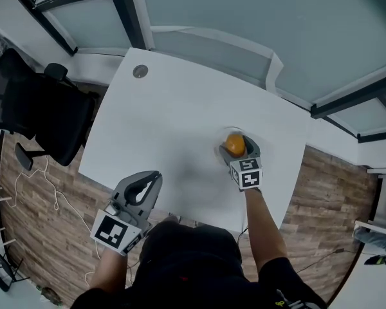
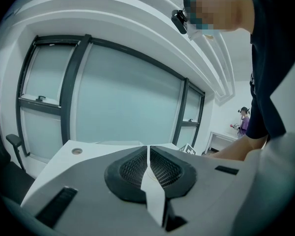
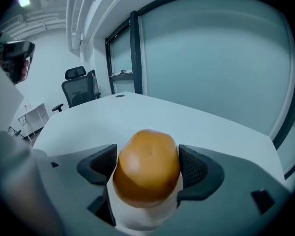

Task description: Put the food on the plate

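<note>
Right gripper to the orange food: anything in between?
Nothing visible. The right gripper has the orange food held directly between its jaws, over the white table. The left gripper is shut on nothing and sits at the table's near edge, well apart from the food.

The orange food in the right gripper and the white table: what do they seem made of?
The orange food looks smooth, slightly glossy and evenly coloured: probably plastic toy food, though real fruit isn't excluded. The table has a matte white, seamless top, likely laminate or painted board.
</note>
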